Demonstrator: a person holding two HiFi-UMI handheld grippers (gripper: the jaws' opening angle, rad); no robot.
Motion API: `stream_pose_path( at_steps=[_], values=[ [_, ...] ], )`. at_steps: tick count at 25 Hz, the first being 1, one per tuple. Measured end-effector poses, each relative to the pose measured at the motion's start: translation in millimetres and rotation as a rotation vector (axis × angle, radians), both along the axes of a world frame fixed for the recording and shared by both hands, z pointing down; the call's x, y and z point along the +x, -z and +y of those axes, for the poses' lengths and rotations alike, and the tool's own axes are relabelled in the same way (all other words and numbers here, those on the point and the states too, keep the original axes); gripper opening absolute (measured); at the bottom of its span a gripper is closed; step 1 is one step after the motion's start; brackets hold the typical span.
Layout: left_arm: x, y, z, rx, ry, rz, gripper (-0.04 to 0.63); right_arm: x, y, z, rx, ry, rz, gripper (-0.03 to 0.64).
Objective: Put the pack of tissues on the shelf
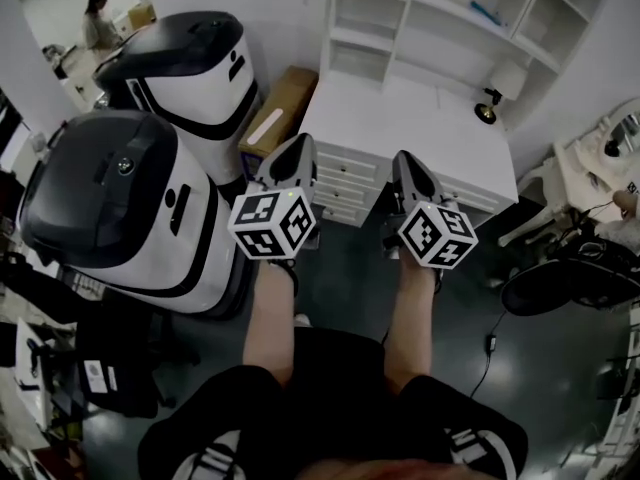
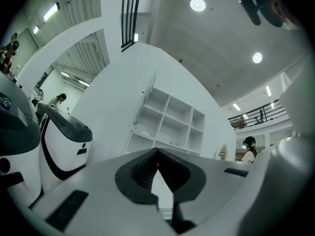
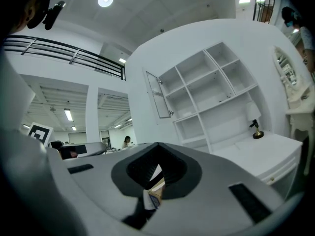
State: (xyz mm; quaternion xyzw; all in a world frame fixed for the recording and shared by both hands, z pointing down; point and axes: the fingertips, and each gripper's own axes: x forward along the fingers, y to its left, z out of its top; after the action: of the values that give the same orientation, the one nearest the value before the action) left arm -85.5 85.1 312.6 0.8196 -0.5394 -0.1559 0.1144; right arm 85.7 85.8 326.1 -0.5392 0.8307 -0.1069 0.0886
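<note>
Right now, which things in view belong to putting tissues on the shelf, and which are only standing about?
For the job: shelf unit, left gripper and right gripper, both shut on nothing. No tissue pack is in view.
Standing about: desk lamp, cardboard box, two white-and-black machines.

The person's bare forearms (image 1: 272,318) reached forward side by side. The left gripper (image 1: 297,153) and the right gripper (image 1: 407,165) were held near each other, pointing away from the body. Each gripper's jaws met at the tips.
</note>
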Motion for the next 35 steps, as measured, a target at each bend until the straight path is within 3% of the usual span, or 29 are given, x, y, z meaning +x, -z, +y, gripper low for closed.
stream_pose_path(
  at_steps=[7, 12, 17, 21, 29, 35],
  values=[
    [-45, -10, -9, 0.018, -0.042, 0.060, 0.011, -60, -13, -8, 0.005, 0.042, 0.050, 0.011],
    [-49, -34, -16, -0.052, -0.064, -0.039, 0.011, -40, -15, -17, -0.018, -0.046, 0.039, 0.011],
    [-48, -45, -24, -0.073, -0.089, 0.000, 0.011, -51, -28, -19, -0.051, -0.043, 0.083, 0.011],
    [-42, -56, -27, -0.096, -0.097, -0.021, 0.011, -57, -36, -22, -0.072, -0.028, 0.109, 0.011],
    [-64, -57, -37, -0.092, -0.030, -0.031, 0.011, -81, -39, -47, -0.065, 0.053, 0.077, 0.011],
    [-79, -81, -55, -0.153, 0.003, -0.044, 0.011, -100, -69, -70, -0.133, 0.105, 0.073, 0.011]
  ],
)
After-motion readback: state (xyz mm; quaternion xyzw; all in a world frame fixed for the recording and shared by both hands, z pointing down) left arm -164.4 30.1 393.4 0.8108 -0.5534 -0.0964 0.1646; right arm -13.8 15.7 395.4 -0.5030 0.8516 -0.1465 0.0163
